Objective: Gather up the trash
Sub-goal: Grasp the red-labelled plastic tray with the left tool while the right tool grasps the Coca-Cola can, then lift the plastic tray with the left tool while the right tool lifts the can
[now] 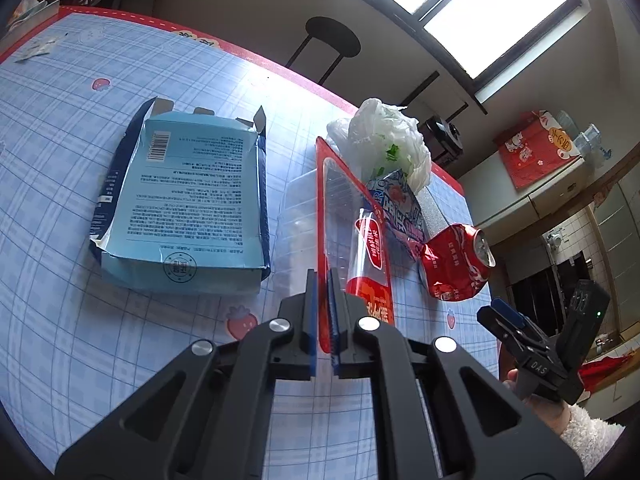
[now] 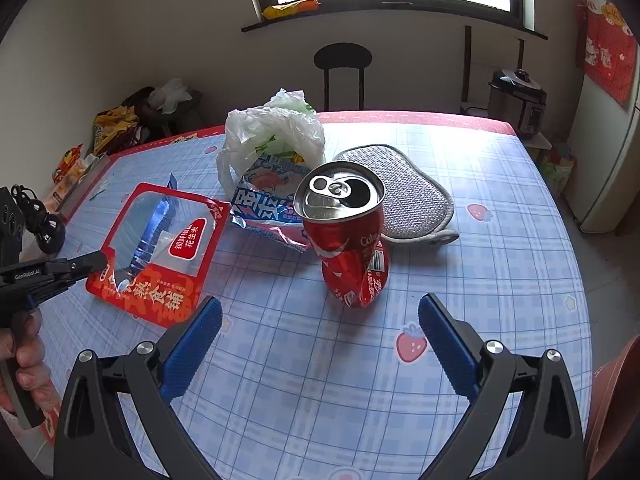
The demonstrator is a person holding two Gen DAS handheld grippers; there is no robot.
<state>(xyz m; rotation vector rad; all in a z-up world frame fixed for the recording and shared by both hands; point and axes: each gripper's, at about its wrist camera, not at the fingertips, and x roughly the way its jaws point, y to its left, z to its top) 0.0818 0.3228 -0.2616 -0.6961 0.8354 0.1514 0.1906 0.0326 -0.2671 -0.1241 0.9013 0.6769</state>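
Pinching down now, the left gripper [image 1: 323,312] has its blue pads clamped on the near edge of the red snack pouch [image 1: 352,216], and the pouch stands tilted up off the checked tablecloth [image 1: 60,184]. Over on the other side, the right gripper [image 2: 320,340] hangs with its jaws spread wide, nothing between them, the crushed red can [image 2: 344,236] just ahead, upright and dented. Beside the pouch lies a flattened blue carton [image 1: 188,200] and a clear plastic tray [image 1: 296,220]. Further back, a blue-and-pink wrapper [image 2: 268,204], a crumpled white plastic bag [image 2: 272,128] and a grey mat [image 2: 416,196] behind the can.
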